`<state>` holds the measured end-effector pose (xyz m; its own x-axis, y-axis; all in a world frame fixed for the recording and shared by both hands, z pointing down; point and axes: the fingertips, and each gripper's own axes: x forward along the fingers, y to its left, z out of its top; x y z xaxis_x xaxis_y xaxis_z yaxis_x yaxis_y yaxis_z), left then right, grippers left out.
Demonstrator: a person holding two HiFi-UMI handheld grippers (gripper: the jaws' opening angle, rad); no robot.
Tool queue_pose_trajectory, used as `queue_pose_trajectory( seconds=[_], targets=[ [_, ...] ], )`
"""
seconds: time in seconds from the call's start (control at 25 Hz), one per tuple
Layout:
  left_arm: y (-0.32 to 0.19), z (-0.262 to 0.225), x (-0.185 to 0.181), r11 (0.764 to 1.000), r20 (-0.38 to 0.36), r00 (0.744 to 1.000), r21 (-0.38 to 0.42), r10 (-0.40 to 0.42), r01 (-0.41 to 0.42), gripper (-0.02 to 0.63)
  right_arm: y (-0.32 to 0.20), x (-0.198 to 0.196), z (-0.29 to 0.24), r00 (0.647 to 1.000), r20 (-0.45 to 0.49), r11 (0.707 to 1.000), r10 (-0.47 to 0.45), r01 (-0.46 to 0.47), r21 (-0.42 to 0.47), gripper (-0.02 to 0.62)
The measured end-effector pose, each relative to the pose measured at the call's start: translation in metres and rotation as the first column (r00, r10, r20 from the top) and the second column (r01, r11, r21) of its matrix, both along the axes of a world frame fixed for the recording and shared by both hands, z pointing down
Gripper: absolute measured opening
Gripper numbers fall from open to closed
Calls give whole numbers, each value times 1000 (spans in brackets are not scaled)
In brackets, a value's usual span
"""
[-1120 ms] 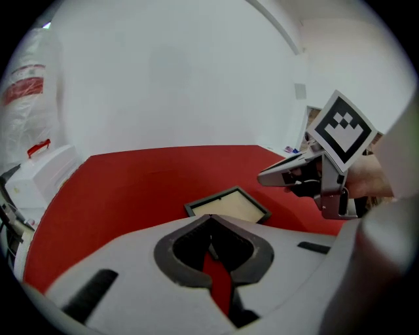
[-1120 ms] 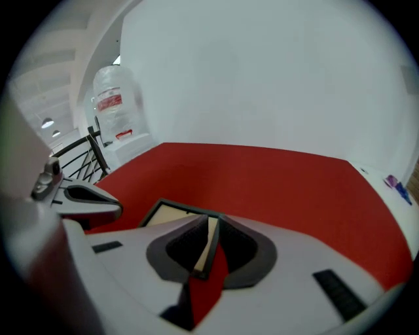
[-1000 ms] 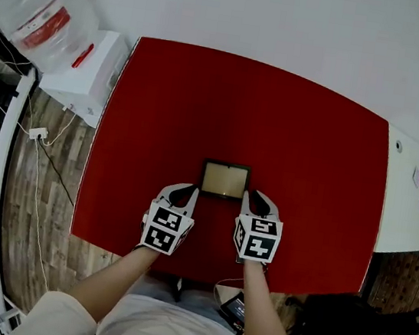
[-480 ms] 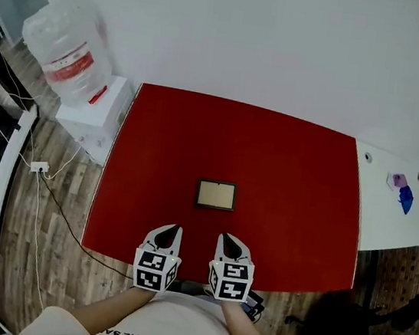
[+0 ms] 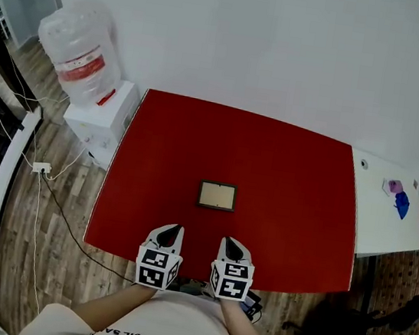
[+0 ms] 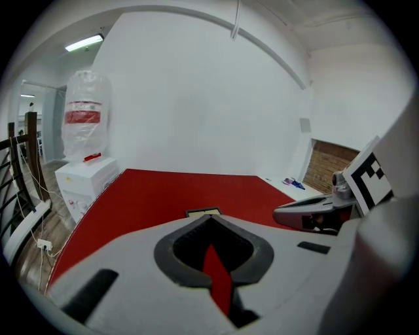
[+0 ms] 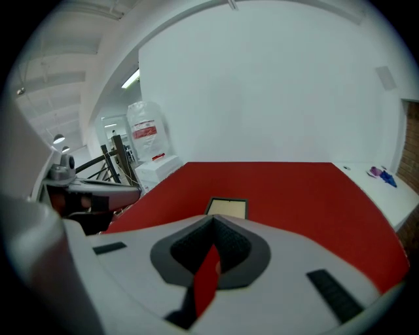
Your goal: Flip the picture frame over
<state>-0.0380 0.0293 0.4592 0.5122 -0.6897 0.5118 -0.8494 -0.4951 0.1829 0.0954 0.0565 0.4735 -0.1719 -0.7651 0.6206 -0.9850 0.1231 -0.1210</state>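
Currently the small dark-rimmed rectangular picture frame [image 5: 216, 195] is lying flat on the red counter [image 5: 293, 175], well apart from the left claw [image 5: 172, 231] and right claw [image 5: 230, 243], both clenched and empty. It is probably light and stiff (pane perhaps fragile); opposite rims are offering holds.

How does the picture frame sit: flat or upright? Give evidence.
Flat: the picture frame lies on the red table, its pale face and dark border seen whole from above.
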Motion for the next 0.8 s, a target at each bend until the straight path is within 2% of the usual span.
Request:
queue_pose_trajectory(
  seconds=[0.8],
  targets=[
    [18,2,-3,1000,1,1000,-12,-6,6,6,17,3,-2,1000,10,1000,20,-20,-1,5]
  ],
)
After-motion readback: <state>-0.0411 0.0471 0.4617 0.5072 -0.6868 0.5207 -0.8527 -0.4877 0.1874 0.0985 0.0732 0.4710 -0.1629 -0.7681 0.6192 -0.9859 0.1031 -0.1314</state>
